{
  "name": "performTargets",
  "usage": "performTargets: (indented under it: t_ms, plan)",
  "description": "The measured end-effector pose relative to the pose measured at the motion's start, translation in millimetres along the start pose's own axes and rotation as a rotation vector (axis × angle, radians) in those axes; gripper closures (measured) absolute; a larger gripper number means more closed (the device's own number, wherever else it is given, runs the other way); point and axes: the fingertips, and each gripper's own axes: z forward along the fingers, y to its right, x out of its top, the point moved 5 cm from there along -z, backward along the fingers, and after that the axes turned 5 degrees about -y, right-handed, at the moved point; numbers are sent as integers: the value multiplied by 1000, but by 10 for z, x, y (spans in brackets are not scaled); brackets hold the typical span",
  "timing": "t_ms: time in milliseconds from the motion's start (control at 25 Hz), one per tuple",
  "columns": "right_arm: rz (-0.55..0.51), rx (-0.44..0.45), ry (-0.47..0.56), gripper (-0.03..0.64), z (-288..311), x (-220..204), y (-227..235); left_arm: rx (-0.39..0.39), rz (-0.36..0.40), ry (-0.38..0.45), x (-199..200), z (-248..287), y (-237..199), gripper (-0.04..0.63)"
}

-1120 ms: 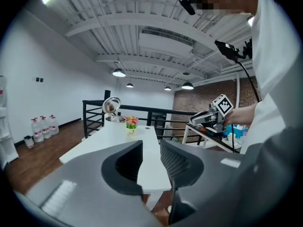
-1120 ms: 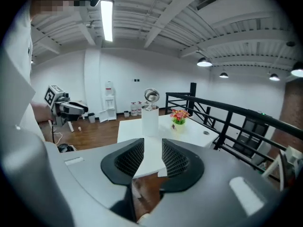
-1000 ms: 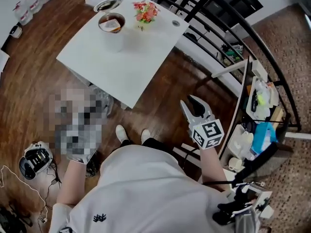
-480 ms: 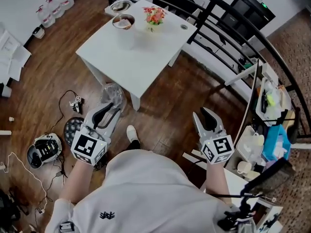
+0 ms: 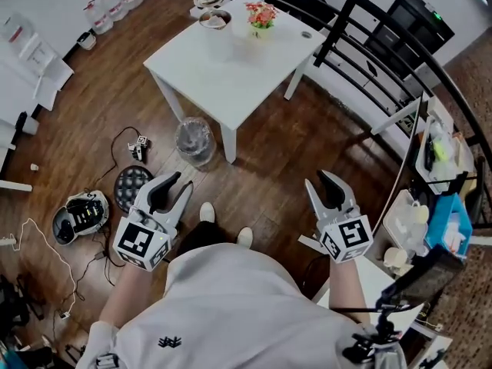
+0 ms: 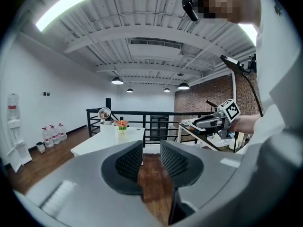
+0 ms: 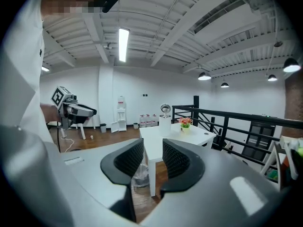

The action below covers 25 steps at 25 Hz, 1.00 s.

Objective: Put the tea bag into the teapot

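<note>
Close to the person, the left gripper hangs over the wooden floor with its jaws a little apart and nothing between them. The right gripper stands the same way, also empty. The white table lies ahead, well apart from both. The teapot, an upright white pot, stands at the table's far edge, beside the flowers, and seems nearer to the left gripper. Its open top shows something brown. I cannot tell if this is the tea bag, which I see nowhere else.
</note>
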Motion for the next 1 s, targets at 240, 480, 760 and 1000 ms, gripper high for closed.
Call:
performTargets:
  t_ms: [240,480,760,1000]
  plan:
    - [3,-36,17,491,-226,108,-133,-28,19,37,143,-116,-30,483]
    - [-10,-46,29,492,-197,242,-279,-31,12,48,106,-257,-181,484]
    - [-40,-27,17,492,-49,312,-448,-27,-12,47,15,-342,-296,483]
    - [-69,-8,8,497,61,405,-488,-5,-21,42,-43,-359,-364,483]
